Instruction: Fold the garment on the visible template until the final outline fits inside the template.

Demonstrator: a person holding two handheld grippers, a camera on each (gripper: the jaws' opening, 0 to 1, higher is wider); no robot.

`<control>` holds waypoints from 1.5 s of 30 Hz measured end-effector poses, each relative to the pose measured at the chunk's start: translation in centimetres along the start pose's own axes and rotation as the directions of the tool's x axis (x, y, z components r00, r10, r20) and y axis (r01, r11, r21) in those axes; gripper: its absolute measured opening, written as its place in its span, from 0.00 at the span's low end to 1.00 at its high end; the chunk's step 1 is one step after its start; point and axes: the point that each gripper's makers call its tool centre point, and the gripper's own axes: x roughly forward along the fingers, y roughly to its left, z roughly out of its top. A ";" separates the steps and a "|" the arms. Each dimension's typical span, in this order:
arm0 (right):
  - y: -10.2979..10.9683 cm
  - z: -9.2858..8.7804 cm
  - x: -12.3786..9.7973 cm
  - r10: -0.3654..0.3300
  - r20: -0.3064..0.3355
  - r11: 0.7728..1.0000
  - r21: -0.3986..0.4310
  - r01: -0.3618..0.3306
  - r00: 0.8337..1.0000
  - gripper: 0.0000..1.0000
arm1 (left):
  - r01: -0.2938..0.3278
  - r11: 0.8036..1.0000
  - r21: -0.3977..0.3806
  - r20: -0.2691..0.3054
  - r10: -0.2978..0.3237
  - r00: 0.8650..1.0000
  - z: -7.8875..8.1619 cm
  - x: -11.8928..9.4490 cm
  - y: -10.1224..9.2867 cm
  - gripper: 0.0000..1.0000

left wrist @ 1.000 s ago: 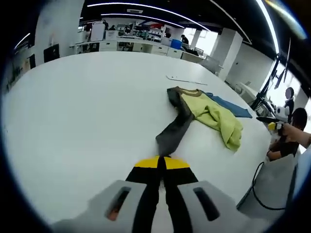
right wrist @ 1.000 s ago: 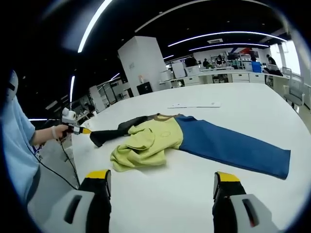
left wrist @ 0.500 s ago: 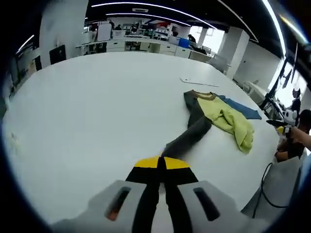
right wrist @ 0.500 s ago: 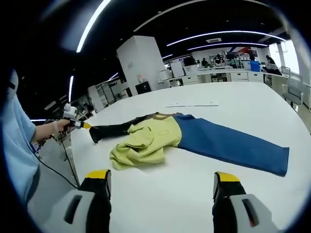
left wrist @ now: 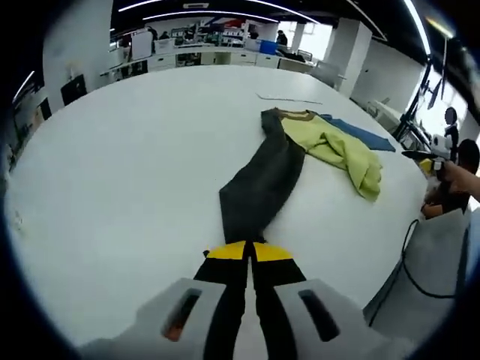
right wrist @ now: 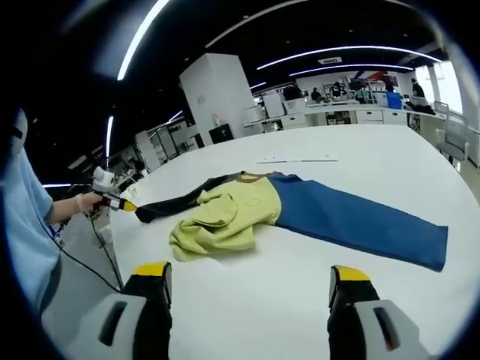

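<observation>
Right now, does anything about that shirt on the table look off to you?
Yes. The garment is far from flat: its yellow-green body is bunched in a crumpled heap, the blue sleeve lies stretched out, and the dark sleeve is pulled straight by the shut left gripper.

Bright, evenly lit room under long ceiling light strips [right wrist: 142, 37].
The white table [left wrist: 112, 165] reflects soft light with faint shadows; straight lines bend near both views' edges, and details there blur slightly.
</observation>
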 end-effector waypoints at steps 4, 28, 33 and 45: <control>0.0 -0.1 0.0 0.002 -0.003 1.000 0.000 -0.002 1.000 0.87 | 0.029 1.000 -0.011 0.019 -0.029 0.999 -0.2 0.4 -1.4 0.00; -0.3 -0.6 -0.7 -0.012 0.001 1.000 0.016 0.012 1.000 0.87 | 0.018 0.986 -0.165 0.111 0.000 0.994 1.1 2.4 -1.0 0.44; -0.3 -0.7 -0.8 -0.013 0.000 1.000 0.018 0.013 1.000 0.87 | -0.029 0.951 -0.307 0.107 0.065 0.992 0.7 2.8 1.4 0.38; -0.5 -0.7 -1.1 -0.020 0.001 1.000 0.023 0.020 1.000 0.87 | -0.027 0.939 -0.344 0.059 0.050 0.997 -0.8 3.5 1.2 0.19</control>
